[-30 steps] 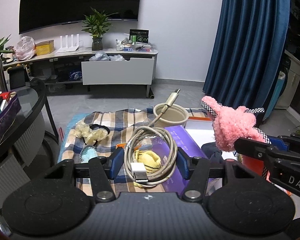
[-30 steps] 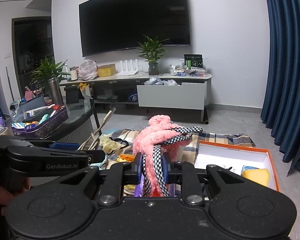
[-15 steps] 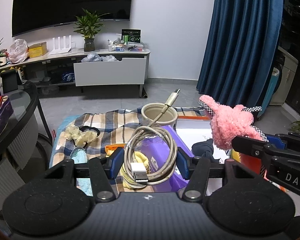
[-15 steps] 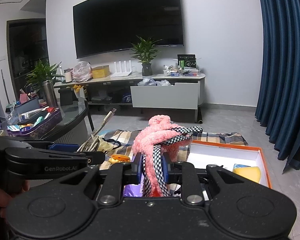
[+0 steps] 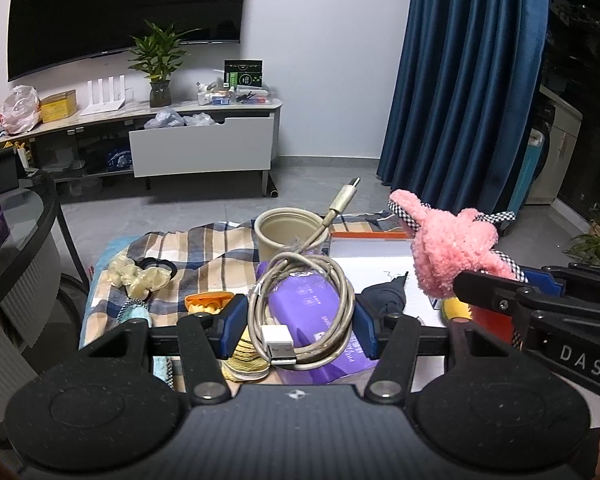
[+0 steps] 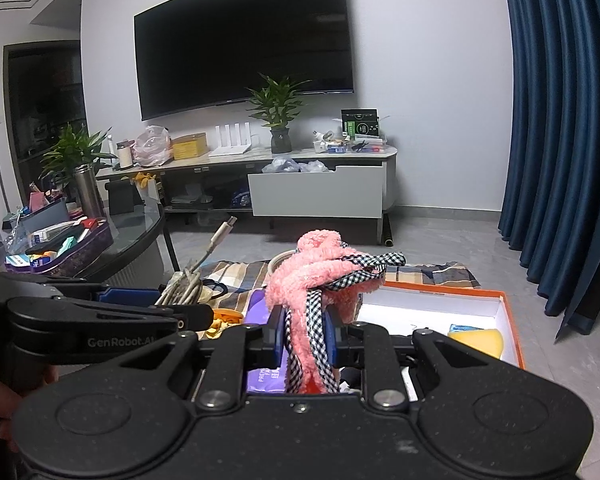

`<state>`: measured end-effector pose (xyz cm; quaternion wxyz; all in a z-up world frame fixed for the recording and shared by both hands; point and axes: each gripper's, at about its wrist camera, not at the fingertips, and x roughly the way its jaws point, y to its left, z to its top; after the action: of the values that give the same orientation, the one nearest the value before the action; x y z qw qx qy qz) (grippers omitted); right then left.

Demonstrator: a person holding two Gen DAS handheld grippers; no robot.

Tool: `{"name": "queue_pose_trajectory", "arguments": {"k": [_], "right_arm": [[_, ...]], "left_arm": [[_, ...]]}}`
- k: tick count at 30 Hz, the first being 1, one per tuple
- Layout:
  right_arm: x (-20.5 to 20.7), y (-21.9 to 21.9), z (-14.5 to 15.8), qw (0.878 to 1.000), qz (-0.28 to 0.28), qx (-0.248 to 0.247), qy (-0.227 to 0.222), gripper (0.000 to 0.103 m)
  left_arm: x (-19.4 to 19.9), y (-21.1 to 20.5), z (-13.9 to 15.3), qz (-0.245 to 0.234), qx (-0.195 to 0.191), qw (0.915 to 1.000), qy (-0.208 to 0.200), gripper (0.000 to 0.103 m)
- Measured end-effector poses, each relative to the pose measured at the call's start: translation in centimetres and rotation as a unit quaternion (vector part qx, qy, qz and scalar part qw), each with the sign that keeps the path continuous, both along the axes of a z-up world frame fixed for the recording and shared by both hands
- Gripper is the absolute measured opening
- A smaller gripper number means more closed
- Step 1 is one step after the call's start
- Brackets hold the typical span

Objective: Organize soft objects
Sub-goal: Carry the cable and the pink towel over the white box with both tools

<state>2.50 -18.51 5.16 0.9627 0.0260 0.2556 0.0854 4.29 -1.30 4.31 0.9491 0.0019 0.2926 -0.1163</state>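
Observation:
A coiled grey USB cable point(image 5: 342, 280) sits between the blue pads of my left gripper point(image 5: 300, 328), which is shut on it; one plug sticks up and away. In the right wrist view, my right gripper point(image 6: 303, 336) is shut on a fluffy pink hair band with checkered ribbon point(image 6: 320, 268). Both are held above a plaid cloth point(image 5: 188, 248). That pink band point(image 5: 452, 248) and the right gripper point(image 5: 496, 280) also show at the right of the left wrist view. The left gripper point(image 6: 196, 312) and cable point(image 6: 188, 280) appear at the left of the right wrist view.
An orange-rimmed white box point(image 6: 512, 320) holds a yellow sponge point(image 6: 476, 342) and a dark cloth point(image 5: 384, 292). A purple pack point(image 5: 312, 304), beige cup point(image 5: 284, 232), cream scrunchie point(image 5: 136, 276), black hair tie point(image 5: 160, 264) and orange clip point(image 5: 208, 300) lie on the cloth. A glass table point(image 5: 20, 220) stands left.

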Motion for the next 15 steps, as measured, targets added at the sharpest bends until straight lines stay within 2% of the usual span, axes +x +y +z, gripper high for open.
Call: {"name": "queue_pose_trajectory", "arguments": {"k": [15], "right_arm": [[-0.9,-2.1,-0.1,1.000,-0.028,0.003,-0.001,0.025]], "left_arm": [[-0.2,-2.1,-0.1,-0.027,0.000,0.9996,-0.003,0.056]]}}
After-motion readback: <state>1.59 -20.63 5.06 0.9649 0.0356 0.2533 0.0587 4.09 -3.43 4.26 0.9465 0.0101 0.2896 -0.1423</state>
